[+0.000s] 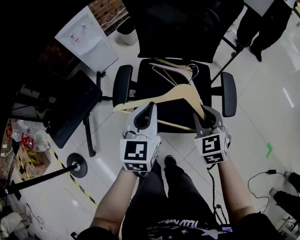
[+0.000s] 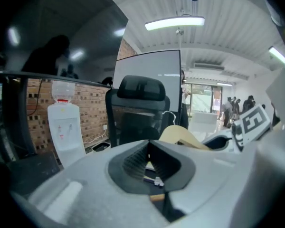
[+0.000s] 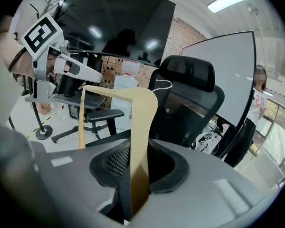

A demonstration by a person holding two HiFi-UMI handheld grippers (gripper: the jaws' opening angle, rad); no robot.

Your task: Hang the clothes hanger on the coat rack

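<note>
The hanger (image 1: 182,90) is in the air above the chair (image 1: 229,91), its long axis running across from hand to hand. The left hand-held gripper (image 1: 148,110) and the right hand-held gripper (image 1: 202,118) each clamp one arm of it. I cannot find the coat rack.

The right gripper (image 3: 135,167) has its jaws closed on a pale wooden hanger (image 3: 141,127), which rises upright from between the pads and bends left towards the left gripper (image 3: 61,65) at the upper left. The hanger's wire hook (image 3: 164,83) shows against a black chair (image 3: 190,89). Behind the chair stand a whiteboard (image 3: 228,65) and a brick wall (image 3: 183,37); a person (image 3: 254,108) stands at the right.
</note>
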